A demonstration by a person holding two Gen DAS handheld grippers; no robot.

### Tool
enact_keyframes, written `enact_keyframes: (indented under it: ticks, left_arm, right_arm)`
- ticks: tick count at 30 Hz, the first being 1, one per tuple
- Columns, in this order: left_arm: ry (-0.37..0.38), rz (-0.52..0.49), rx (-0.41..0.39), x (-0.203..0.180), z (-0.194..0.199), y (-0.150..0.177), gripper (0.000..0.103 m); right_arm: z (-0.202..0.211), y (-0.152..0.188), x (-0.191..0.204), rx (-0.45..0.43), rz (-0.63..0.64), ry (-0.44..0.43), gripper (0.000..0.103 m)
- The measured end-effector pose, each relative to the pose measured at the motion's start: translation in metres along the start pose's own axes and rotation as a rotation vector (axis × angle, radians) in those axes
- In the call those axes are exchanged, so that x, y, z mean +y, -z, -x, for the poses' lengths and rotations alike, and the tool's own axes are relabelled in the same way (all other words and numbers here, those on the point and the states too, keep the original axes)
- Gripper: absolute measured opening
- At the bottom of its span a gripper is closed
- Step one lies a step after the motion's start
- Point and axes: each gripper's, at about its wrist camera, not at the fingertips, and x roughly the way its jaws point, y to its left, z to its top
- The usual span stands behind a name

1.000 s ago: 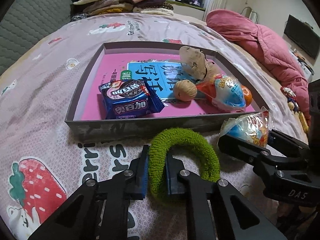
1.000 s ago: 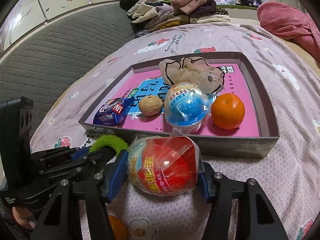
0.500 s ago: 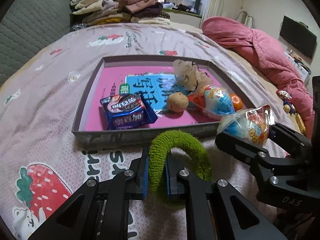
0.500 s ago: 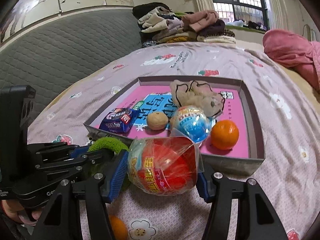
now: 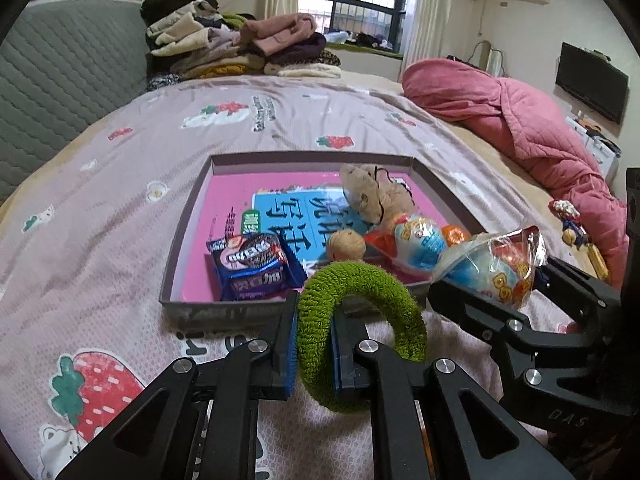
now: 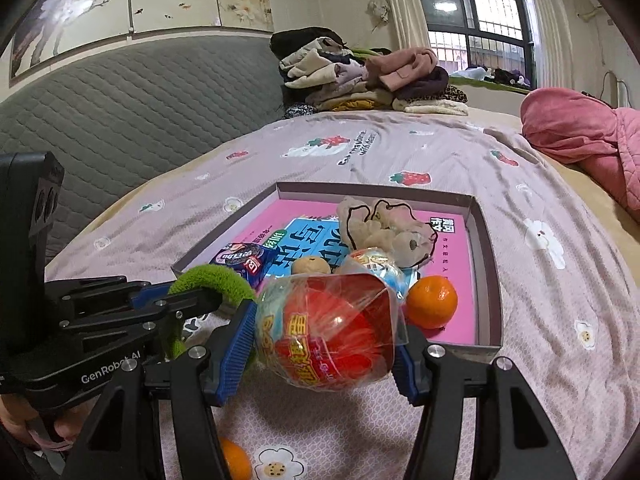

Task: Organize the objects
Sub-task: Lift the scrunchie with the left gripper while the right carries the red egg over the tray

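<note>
A fuzzy green ring [image 5: 360, 308] is pinched by my left gripper [image 5: 314, 344], which is shut on its left side, above the bedspread just before the tray. My right gripper [image 6: 326, 336] is shut on a red wrapped toy egg [image 6: 328, 332], beside the left one. The same egg [image 5: 500, 268] shows at right in the left wrist view. The shallow grey tray [image 5: 188, 216] with a pink floor holds a blue cookie packet [image 5: 256, 268], a walnut [image 5: 346, 244], a beige plush toy [image 6: 384, 228], a blue wrapped egg [image 5: 420, 240] and an orange [image 6: 432, 300].
The tray sits on a bed with a strawberry-print cover [image 5: 100, 200]. A second orange [image 6: 236, 460] lies near me under the right gripper. Folded clothes [image 5: 240, 48] are piled at the bed's far end, a pink quilt [image 5: 520, 120] at right. Small toys [image 5: 568, 220] lie beside the quilt.
Both grippers have risen with their loads and tilted up, so more of the room shows. The ring and the egg stay gripped.
</note>
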Motion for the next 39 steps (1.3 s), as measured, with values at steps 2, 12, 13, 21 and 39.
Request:
enact_keyframes:
  ticks: [2, 12, 13, 21, 39]
  left_arm:
    - [-0.002, 0.004, -0.006, -0.001, 0.001, -0.002, 0.012]
    - [-0.024, 0.015, -0.057, 0.0, 0.006, -0.012, 0.012]
    - [-0.026, 0.019, -0.062, 0.001, 0.007, -0.013, 0.012]
    - [-0.041, 0.041, -0.086, 0.006, 0.008, -0.018, 0.012]
    - [-0.082, 0.088, -0.169, 0.029, 0.009, -0.039, 0.012]
  right_arm:
    - [0.002, -0.001, 0.0, -0.008, -0.003, 0.001, 0.06]
    - [0.016, -0.008, -0.005, -0.074, 0.003, 0.032, 0.06]
    - [0.017, -0.009, -0.006, -0.077, 0.004, 0.033, 0.06]
    - [0.023, -0.016, -0.007, -0.119, 0.004, 0.06, 0.06]
    - [0.024, -0.032, -0.029, -0.189, -0.04, 0.16, 0.06]
